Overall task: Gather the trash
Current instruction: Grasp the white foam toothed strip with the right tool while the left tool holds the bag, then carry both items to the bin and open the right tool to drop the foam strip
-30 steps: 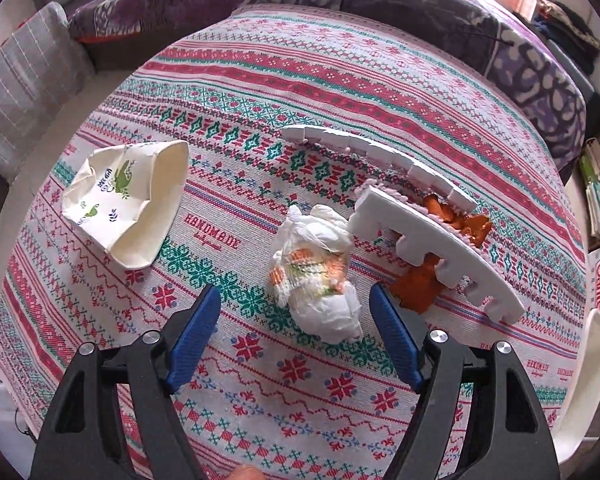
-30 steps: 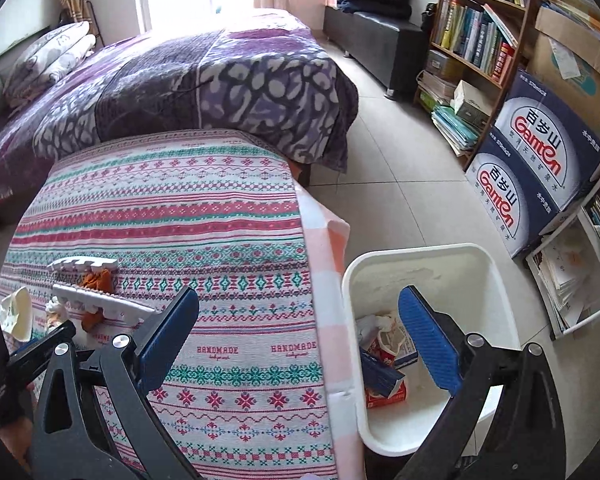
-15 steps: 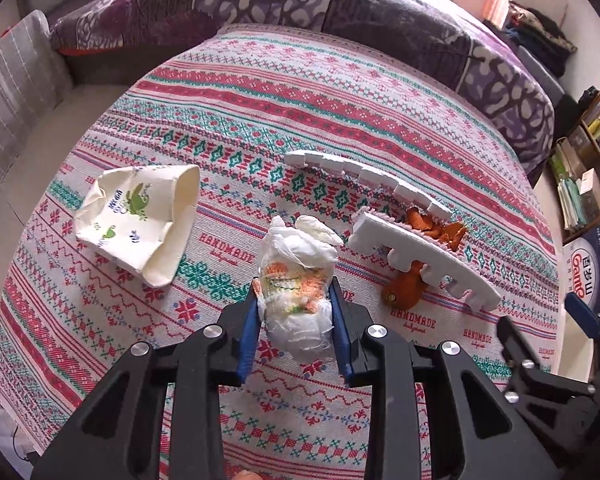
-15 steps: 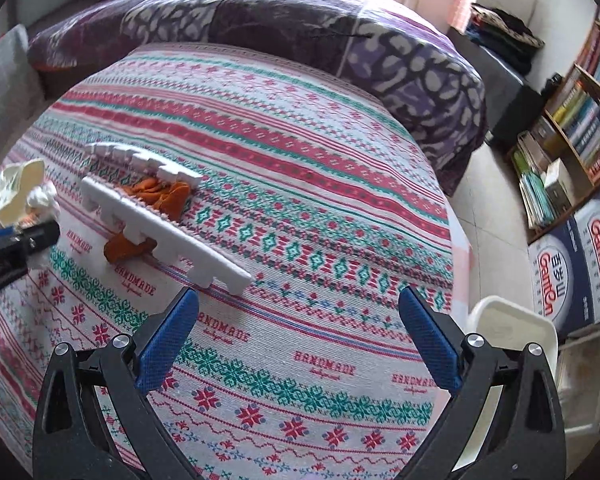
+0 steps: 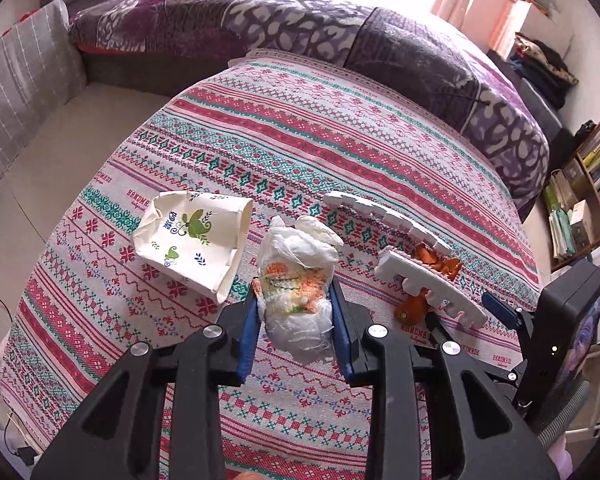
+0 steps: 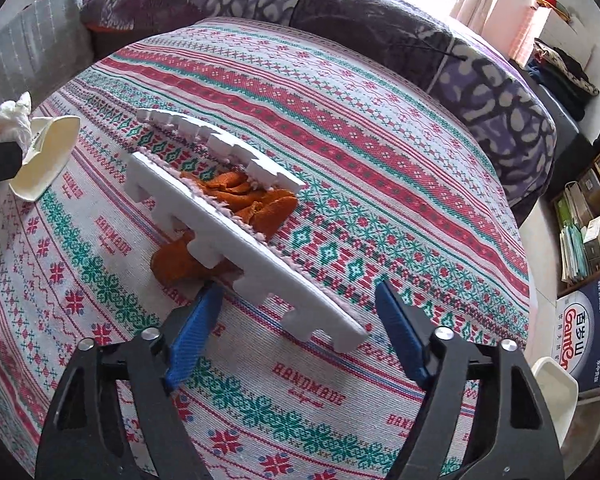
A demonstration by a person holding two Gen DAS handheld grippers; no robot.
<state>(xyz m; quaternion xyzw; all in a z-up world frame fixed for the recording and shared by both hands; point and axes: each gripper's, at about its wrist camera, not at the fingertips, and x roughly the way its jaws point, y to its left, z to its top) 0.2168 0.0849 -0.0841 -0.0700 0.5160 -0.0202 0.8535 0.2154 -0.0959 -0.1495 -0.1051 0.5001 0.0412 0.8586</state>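
Patterned woven cloth [image 5: 340,152] covered the surface, a purple quilt beyond it. The left gripper [image 5: 296,320] was clamped on a crumpled white tissue wad [image 5: 296,280], stained orange and green, soft and loosely bunched; a loose flap could slip free in transit. The right gripper [image 6: 296,328] hung open just before a white foam strip [image 6: 240,236] lying over orange peel [image 6: 244,196]; closing there might catch foam alone.

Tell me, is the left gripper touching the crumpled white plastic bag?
Touching. In the left wrist view, the left gripper has both blue pads pressed against the sides of the crumpled white plastic bag.
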